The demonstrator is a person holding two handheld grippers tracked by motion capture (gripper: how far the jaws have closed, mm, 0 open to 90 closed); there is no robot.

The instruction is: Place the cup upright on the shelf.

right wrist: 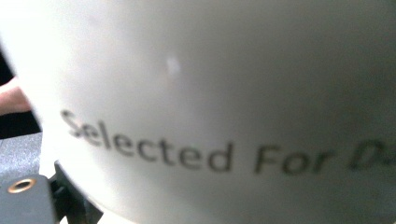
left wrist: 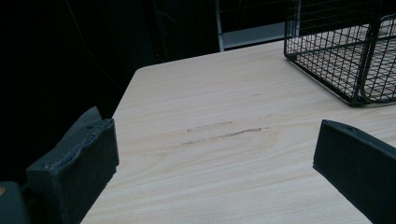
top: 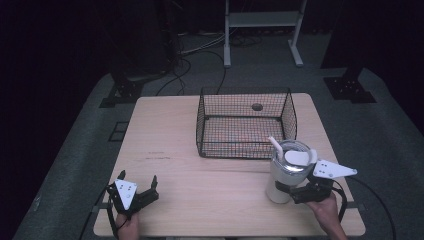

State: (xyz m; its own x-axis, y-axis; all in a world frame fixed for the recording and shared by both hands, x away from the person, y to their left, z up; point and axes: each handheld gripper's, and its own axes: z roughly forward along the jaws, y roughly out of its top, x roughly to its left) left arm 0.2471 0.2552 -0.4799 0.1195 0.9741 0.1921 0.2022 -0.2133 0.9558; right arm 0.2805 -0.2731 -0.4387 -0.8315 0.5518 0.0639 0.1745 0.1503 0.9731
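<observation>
Jaws of the left gripper point(top: 140, 192) gape over bare table point(top: 165, 130), nothing between them. Behind centre sits a wire basket point(top: 245, 122), and at the near right a white tumbler point(top: 287, 170) stands upright, long axis vertical, straw tilting left. The right gripper point(top: 300, 192) clasps its lower body; it looks rigid, smooth, probably slippery, best gripped mid-body.
</observation>
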